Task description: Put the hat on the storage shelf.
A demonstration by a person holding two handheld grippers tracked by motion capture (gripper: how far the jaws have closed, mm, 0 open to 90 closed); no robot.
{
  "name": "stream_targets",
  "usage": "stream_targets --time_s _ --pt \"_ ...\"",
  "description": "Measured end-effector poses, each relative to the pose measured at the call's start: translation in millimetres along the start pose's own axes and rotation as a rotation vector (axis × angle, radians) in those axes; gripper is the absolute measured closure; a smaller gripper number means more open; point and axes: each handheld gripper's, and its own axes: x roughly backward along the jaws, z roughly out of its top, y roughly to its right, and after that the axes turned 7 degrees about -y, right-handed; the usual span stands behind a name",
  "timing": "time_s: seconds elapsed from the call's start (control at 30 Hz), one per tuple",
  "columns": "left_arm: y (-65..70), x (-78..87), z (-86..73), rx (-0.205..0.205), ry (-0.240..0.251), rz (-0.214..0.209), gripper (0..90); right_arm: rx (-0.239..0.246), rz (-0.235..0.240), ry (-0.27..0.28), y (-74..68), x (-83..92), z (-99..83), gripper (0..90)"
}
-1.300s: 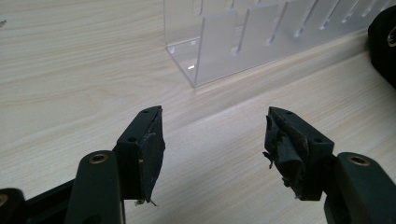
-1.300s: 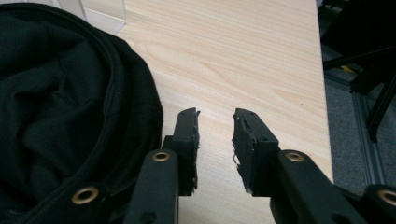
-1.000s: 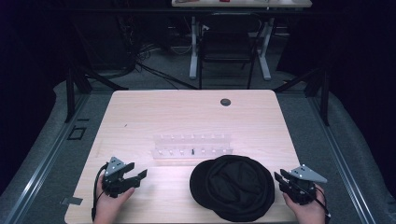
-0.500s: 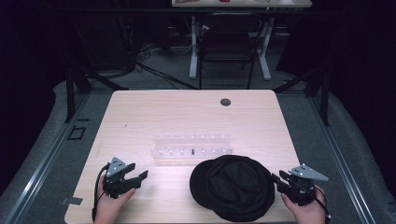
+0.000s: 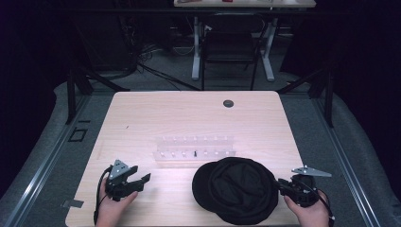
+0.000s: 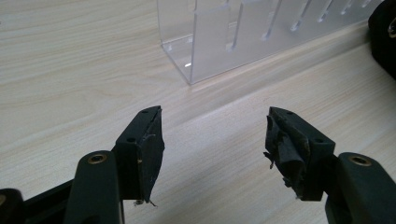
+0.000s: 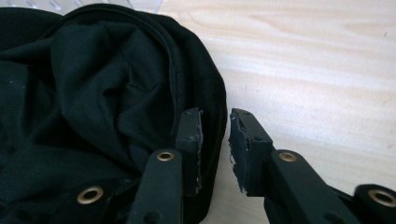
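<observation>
Wooden table carries a black cap whose rim sits between the right gripper's narrowly parted jaws, while the left gripper gapes wide, well apart.

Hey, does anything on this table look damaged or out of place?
The pads on the left claw look worn: torn, frayed edges on both fingertips. The black cap lies crumpled, opening up, overhanging the table's near edge. The clear rack sits straight.

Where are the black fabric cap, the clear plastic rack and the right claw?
black fabric cap [image 5: 236,189]: high view, crown middle.
clear plastic rack [image 6: 219,42]: left gripper view, near end wall.
right claw [image 7: 215,135]: right gripper view, gap between tips, straddling the cap's rim.
</observation>
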Motion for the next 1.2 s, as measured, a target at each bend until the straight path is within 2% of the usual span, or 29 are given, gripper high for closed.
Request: stream_targets --time_s 0.17,0.33,0.4,0.47,0.6,0.77,0.9,1.2 --pt "0.6 -0.6 0.0 -0.001 -0.001 0.001 37.2 -0.068 0.062 -0.022 4.3 -1.3 0.4 76.9" --pt "1.5 -0.6 -0.2 -0.002 0.0 0.0 37.2 -0.091 0.087 -0.044 7.3 -2.6 2.5 77.8" --pt "1.9 -0.2 -0.6 -0.001 0.001 0.001 37.1 -0.1 0.102 -0.09 8.0 -4.2 6.5 78.3" --pt "2.2 0.4 -0.6 -0.006 0.0 0.0 37.2 -0.103 0.098 -0.102 7.6 -5.1 8.2 78.8" --pt "2.9 0.4 -0.8 -0.007 0.0 -0.001 37.1 -0.11 0.1 -0.172 10.1 -7.1 16.0 78.3" --pt "3.4 0.1 -0.9 -0.007 -0.004 -0.002 37.1 -0.141 0.142 -0.282 15.7 -10.1 28.0 78.0" --pt "3.3 0.1 -1.0 -0.009 -0.005 -0.002 37.2 -0.16 0.161 -0.343 16.2 -11.4 36.5 78.4" --pt "2.8 -0.5 -1.2 -0.008 -0.009 -0.001 37.1 -0.153 0.177 -0.479 16.0 -15.0 49.2 78.5"
